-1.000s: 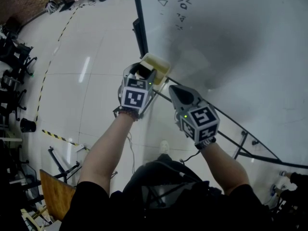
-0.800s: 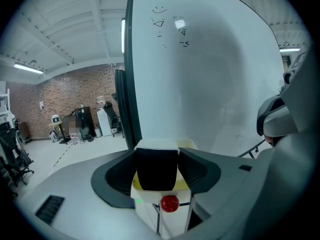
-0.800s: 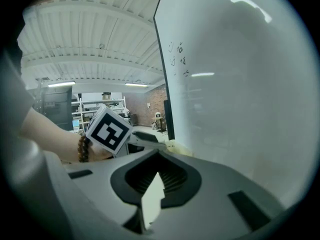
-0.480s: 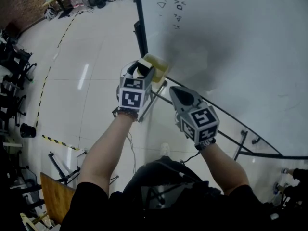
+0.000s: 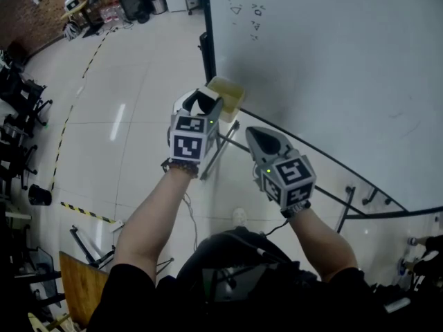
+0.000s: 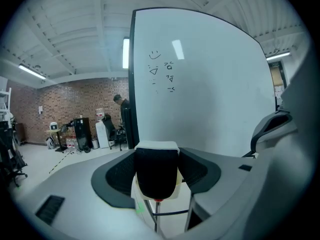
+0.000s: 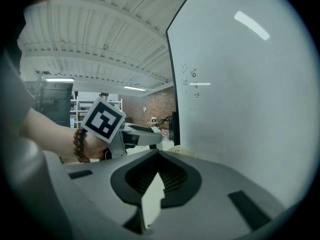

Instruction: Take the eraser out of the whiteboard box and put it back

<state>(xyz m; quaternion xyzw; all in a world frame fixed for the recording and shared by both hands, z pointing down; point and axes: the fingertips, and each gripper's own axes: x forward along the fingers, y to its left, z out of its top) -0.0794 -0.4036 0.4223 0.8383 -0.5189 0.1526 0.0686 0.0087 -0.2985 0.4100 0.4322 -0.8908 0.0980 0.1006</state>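
Eraser [image 6: 156, 173] clamped between the jaws of the left gripper [image 5: 201, 106], black felt facing the camera, white back on top. Held right at the near side of the whiteboard box [image 5: 227, 94], a pale yellow holder fixed at the lower left corner of the whiteboard [image 5: 332, 68]. Hard to tell whether the far end touches the box or hangs just clear of it. In the left gripper view, most of the box blocked by the eraser itself, only a pale edge showing round its lower part.

Right gripper [image 5: 254, 134] empty, jaws pressed together to a point. Level with the left one and beside it, apart from the box, aimed toward the board above the black tray rail [image 5: 325, 159].

Small doodles [image 5: 250, 9] high on the board near its left edge. Metal stand legs [image 5: 220, 147] slanting down under the box. Pale glossy floor [image 5: 124, 81] to the left, crossed by yellow-and-black tape [image 5: 83, 198]. Black chairs [image 5: 17, 88] along the left edge, a wooden board [image 5: 79, 272] low at the left. Far back, a brick wall [image 6: 65, 101] and a person [image 6: 120, 104] standing by the board's edge. Bead bracelet [image 7: 78, 145] on the left wrist.
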